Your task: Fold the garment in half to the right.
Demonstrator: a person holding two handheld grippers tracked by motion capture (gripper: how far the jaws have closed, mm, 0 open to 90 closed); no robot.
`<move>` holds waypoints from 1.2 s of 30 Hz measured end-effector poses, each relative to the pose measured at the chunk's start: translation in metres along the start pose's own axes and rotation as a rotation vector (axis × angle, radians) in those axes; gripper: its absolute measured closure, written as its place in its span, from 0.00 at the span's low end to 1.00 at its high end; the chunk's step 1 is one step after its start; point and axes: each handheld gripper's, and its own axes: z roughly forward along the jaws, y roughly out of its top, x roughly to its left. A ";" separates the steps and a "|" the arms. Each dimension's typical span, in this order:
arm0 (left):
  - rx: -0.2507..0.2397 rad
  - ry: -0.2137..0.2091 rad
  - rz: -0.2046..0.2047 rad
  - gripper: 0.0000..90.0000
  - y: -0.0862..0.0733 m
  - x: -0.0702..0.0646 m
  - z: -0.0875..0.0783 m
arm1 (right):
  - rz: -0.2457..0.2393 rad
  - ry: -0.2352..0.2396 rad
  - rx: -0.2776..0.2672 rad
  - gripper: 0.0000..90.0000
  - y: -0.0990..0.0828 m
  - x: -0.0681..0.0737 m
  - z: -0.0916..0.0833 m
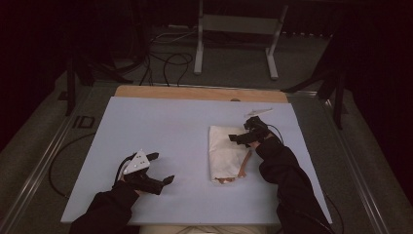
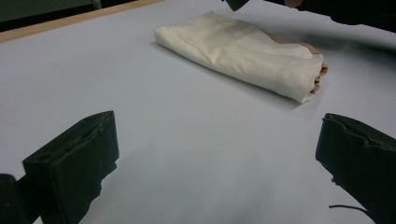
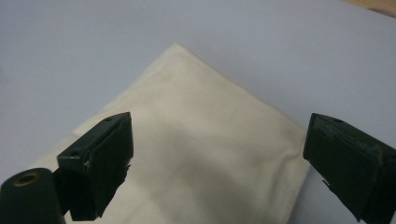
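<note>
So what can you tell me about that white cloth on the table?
The cloth is cream-white, looks like soft cotton, and is folded into a neat, flat rectangle of several layers. A tan or orange layer peeks out along its near edge and right side. It lies on the pale blue table, right of the middle. The right hand-held gripper hangs over its far end with jaws open, not pinching it. The left hand-held gripper is well apart from it.

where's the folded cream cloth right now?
High view: the folded cream cloth lies right of centre on the pale blue table, directly under the open right gripper.
</note>
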 end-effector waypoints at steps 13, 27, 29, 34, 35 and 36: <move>0.024 -0.018 0.007 0.01 0.003 0.004 -0.009 | -0.073 0.033 -0.017 0.10 0.003 0.022 -0.007; 0.041 -0.003 0.005 0.01 -0.004 0.008 -0.024 | -0.120 0.061 -0.082 0.10 -0.010 0.035 -0.028; 0.044 -0.002 0.007 0.01 -0.004 0.009 -0.025 | -0.119 0.062 -0.084 0.10 -0.011 0.036 -0.029; 0.039 0.005 -0.002 0.01 -0.007 0.012 -0.030 | -0.129 0.064 -0.093 0.10 -0.022 0.043 -0.039; 0.040 0.005 -0.001 0.01 -0.007 0.013 -0.031 | -0.133 0.066 -0.094 0.10 -0.024 0.044 -0.041; 0.041 0.007 -0.002 0.01 -0.008 0.013 -0.032 | -0.130 0.065 -0.097 0.10 -0.026 0.045 -0.044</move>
